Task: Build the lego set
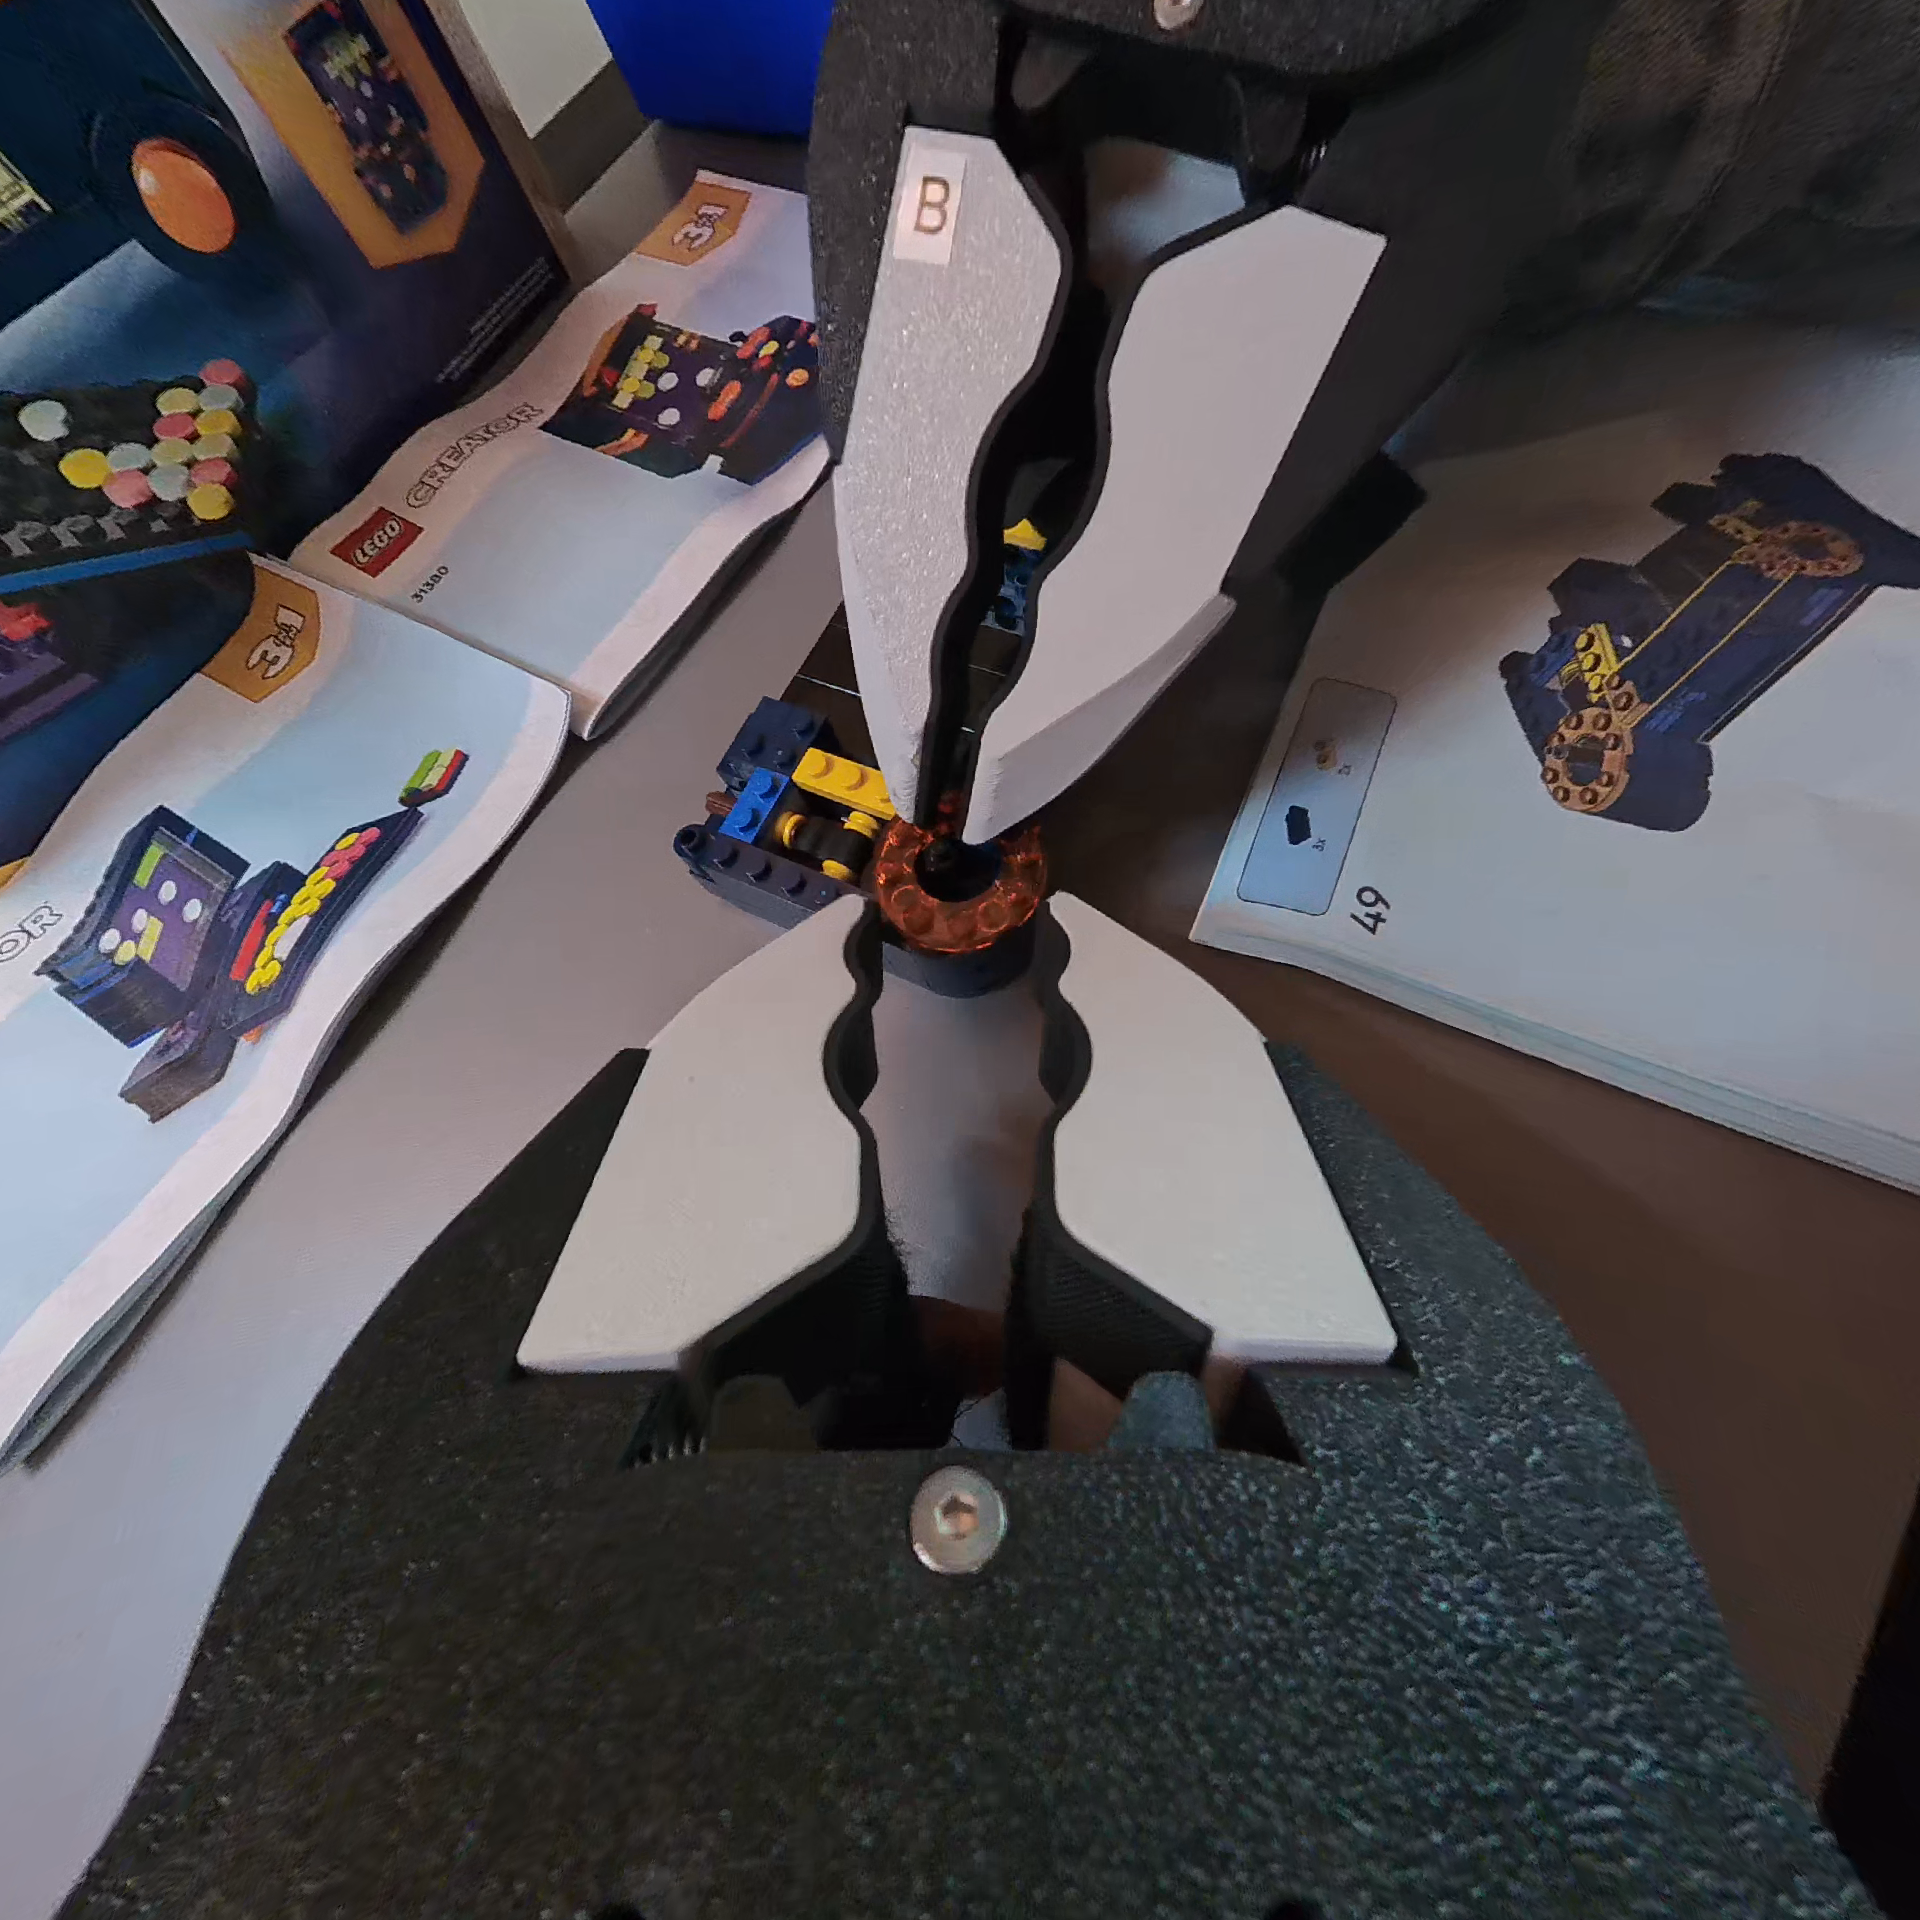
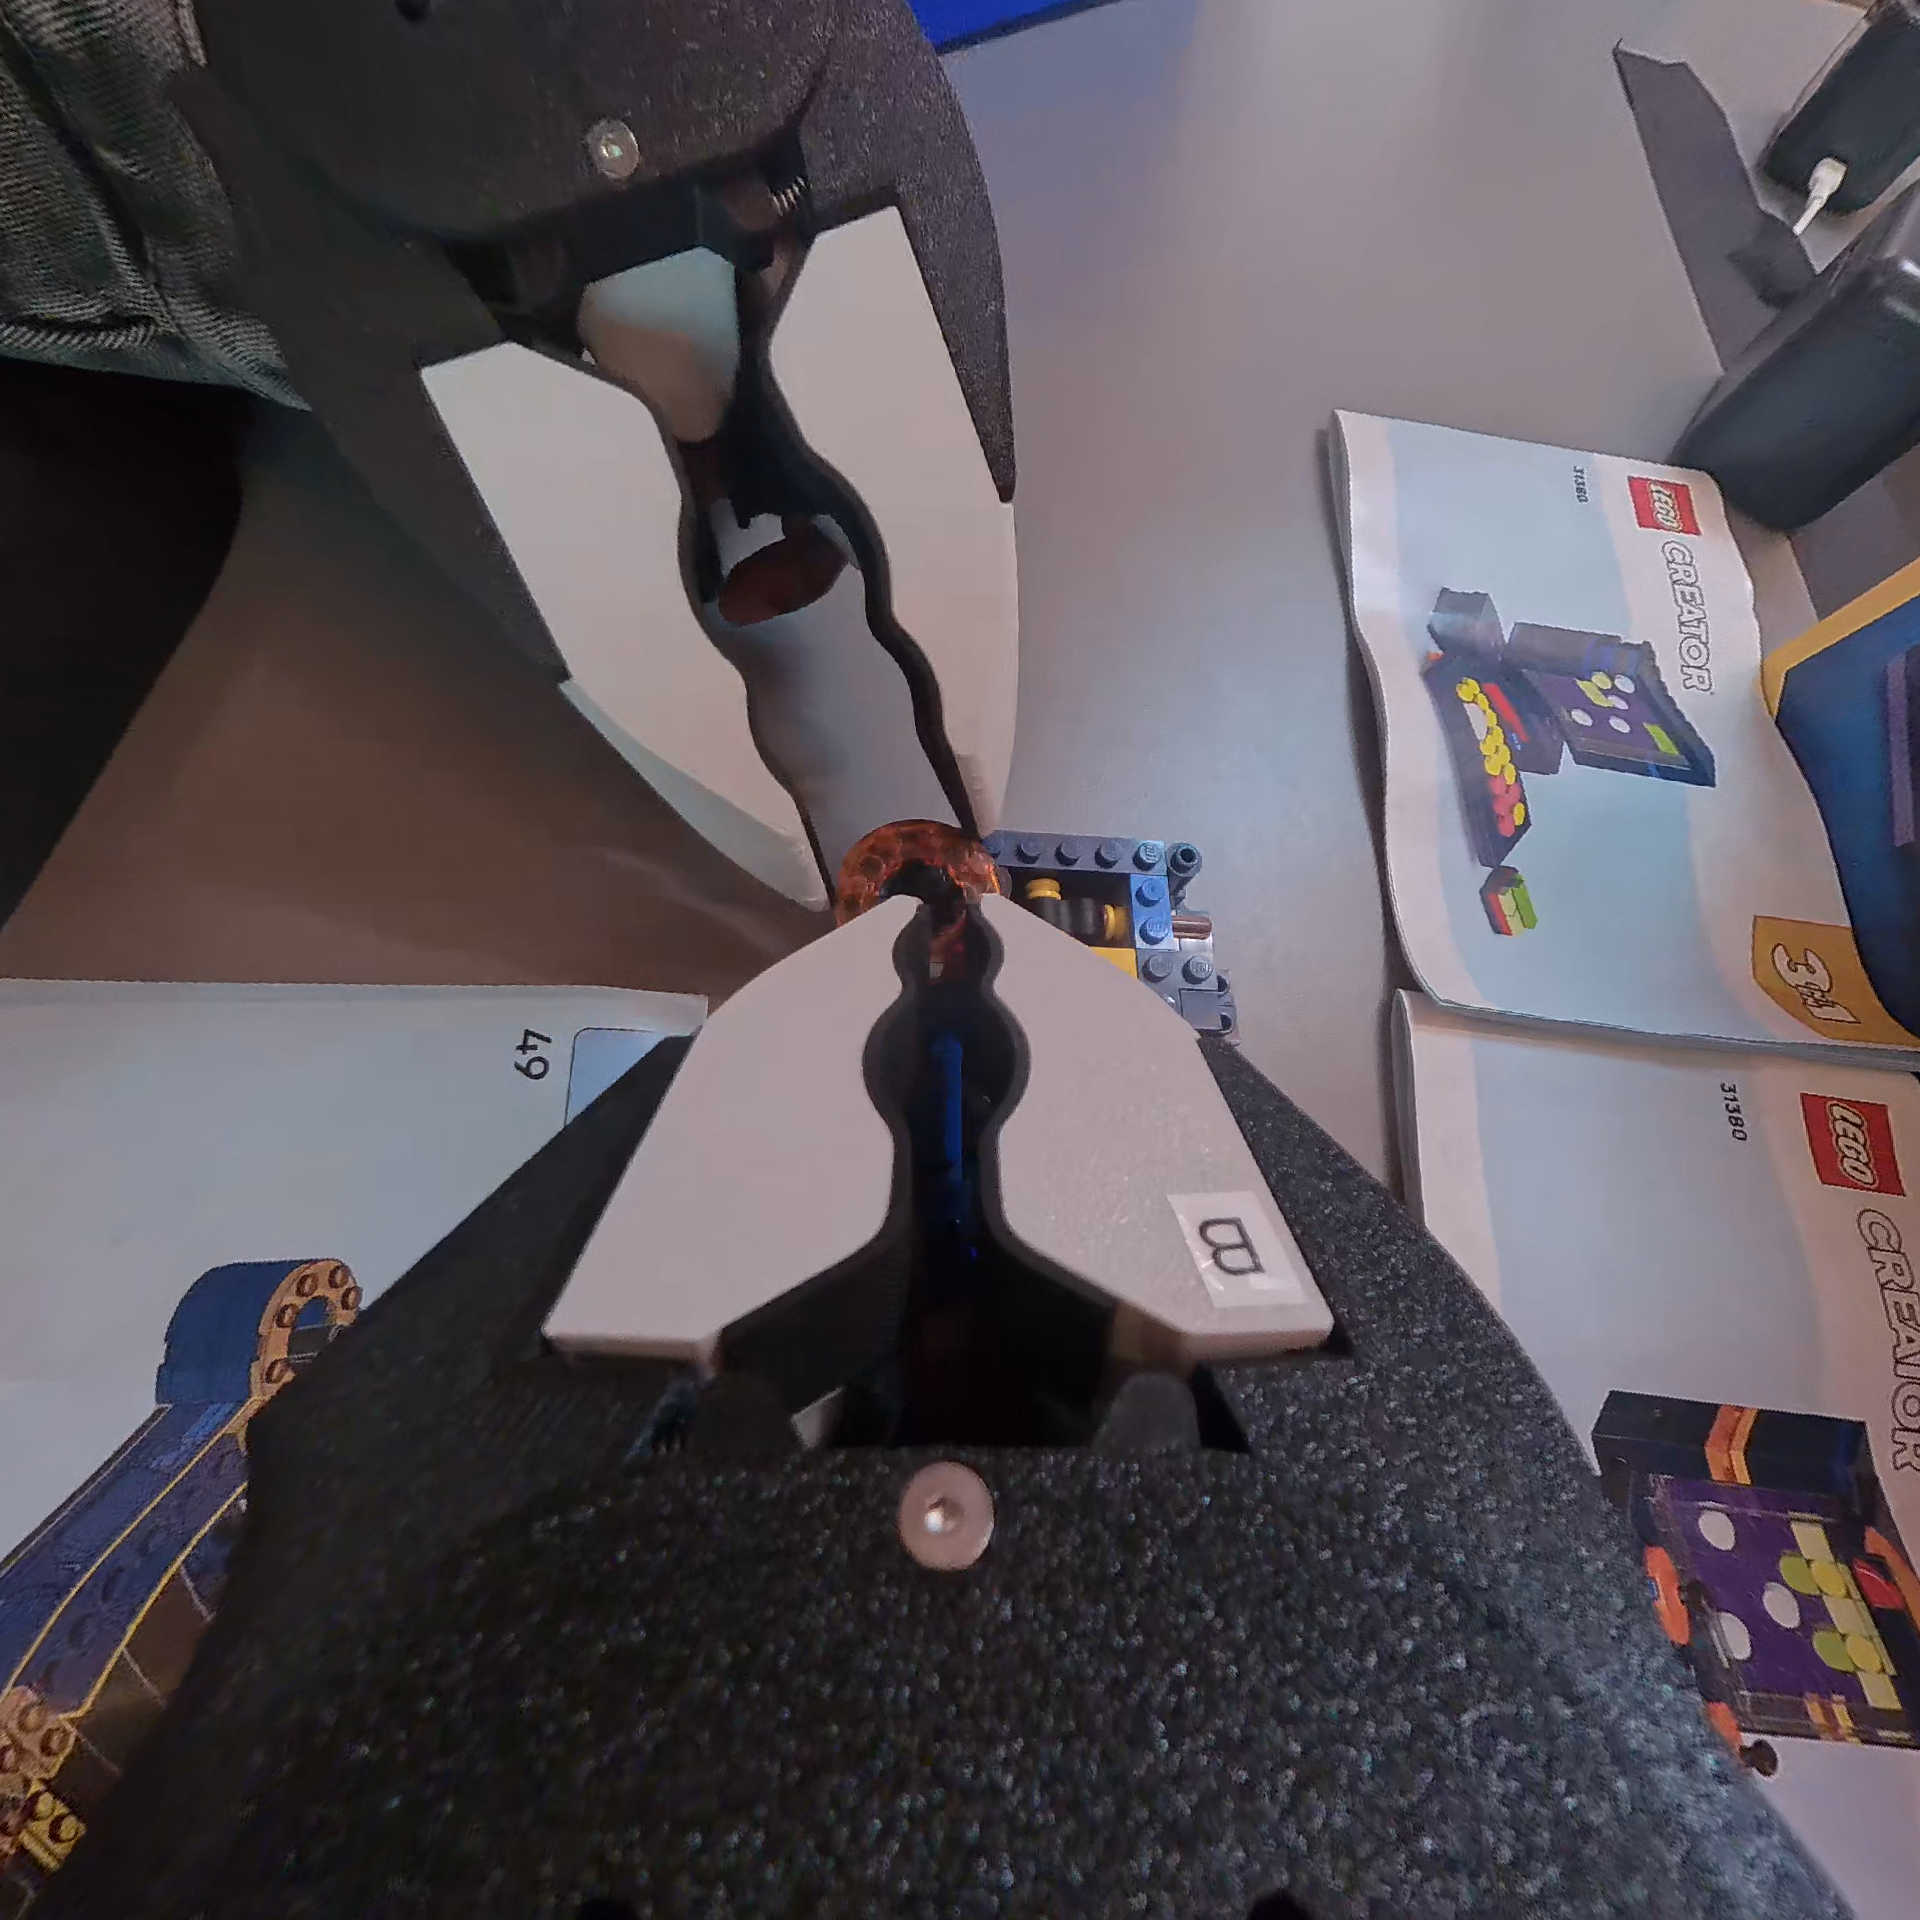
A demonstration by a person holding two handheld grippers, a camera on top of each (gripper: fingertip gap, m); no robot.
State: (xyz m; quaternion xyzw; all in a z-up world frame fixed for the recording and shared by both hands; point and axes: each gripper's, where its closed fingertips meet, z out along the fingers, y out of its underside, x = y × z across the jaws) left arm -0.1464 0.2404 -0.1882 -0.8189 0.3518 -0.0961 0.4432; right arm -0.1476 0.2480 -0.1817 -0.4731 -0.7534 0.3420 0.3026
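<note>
Grey tabletop (image 2: 1195, 416) | brown surface (image 1: 1558, 1299) at right | soft daylight, blue object (image 1: 707, 62) far behind

Left tool (image 1: 956, 925) agape round orange ring (image 1: 958, 883), brick build (image 1: 790, 821).

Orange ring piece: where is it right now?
Centre of both wrist views: the orange ring sits atop the dark-blue brick build's end, between the two hand-held grippers' tips, the open booklet beside it.

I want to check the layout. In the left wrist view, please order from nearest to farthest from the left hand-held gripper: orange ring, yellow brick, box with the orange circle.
From the left hand-held gripper:
1. Orange ring, at its fingertips.
2. Yellow brick, just beyond, to the left.
3. Box with the orange circle, far upper left.
</note>
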